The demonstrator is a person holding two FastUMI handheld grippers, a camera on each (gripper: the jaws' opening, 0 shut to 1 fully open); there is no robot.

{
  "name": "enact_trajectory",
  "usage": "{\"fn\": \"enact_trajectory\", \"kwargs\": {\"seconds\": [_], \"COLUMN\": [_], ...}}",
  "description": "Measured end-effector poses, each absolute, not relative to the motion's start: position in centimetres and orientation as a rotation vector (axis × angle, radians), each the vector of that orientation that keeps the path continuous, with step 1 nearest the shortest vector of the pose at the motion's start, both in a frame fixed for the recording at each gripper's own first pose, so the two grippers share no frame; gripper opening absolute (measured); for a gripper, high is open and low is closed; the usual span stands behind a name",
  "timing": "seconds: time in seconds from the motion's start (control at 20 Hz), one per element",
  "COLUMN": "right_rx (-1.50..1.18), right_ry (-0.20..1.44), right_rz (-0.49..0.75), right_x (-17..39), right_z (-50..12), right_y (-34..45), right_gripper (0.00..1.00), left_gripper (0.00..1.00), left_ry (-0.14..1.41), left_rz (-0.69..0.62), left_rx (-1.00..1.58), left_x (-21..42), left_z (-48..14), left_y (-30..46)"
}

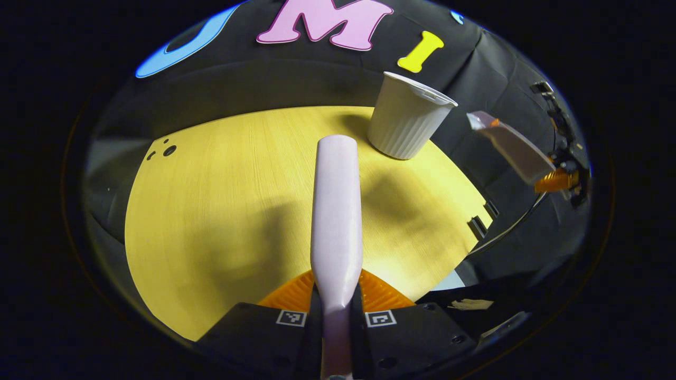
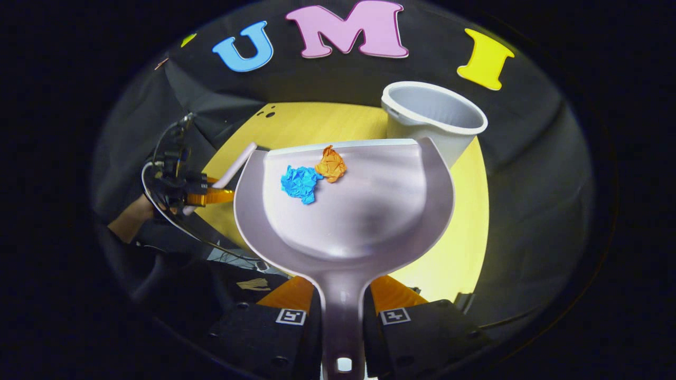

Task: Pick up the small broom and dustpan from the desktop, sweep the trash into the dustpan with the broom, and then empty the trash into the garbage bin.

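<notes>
Left gripper clamps the broom handle, held above bare yellow desktop. Right gripper clamps the dustpan handle; blue paper wad and orange wad touch, near its front lip. That lip sits just short of the garbage bin rim. Bin stands near the desktop's far edge.

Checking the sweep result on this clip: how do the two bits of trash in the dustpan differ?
The blue paper wad is larger and sits lower left; the orange paper wad is smaller and lies nearer the dustpan's front lip. They differ in colour. Both are crumpled, touch each other, and rest inside the dustpan held by the right gripper.
</notes>
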State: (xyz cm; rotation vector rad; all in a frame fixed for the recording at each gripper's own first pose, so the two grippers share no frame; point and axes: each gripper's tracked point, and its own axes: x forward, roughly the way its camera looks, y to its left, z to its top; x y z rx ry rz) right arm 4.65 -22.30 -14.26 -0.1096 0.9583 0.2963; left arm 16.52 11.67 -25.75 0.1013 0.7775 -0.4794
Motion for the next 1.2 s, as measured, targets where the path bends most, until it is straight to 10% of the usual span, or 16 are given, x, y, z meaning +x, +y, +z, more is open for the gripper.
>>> {"fn": "enact_trajectory", "kwargs": {"seconds": [1.2], "right_rx": [-0.312], "right_ry": [0.727], "right_rz": [-0.208], "right_x": [30.4], "right_z": [-11.3], "right_y": [-38.2], "right_gripper": [0.36], "left_gripper": [0.26], "left_ry": [0.700], "left_rz": [-0.260], "left_rx": [-0.030], "left_x": [20.5], "left_z": [-21.7], "left_y": [20.8]}}
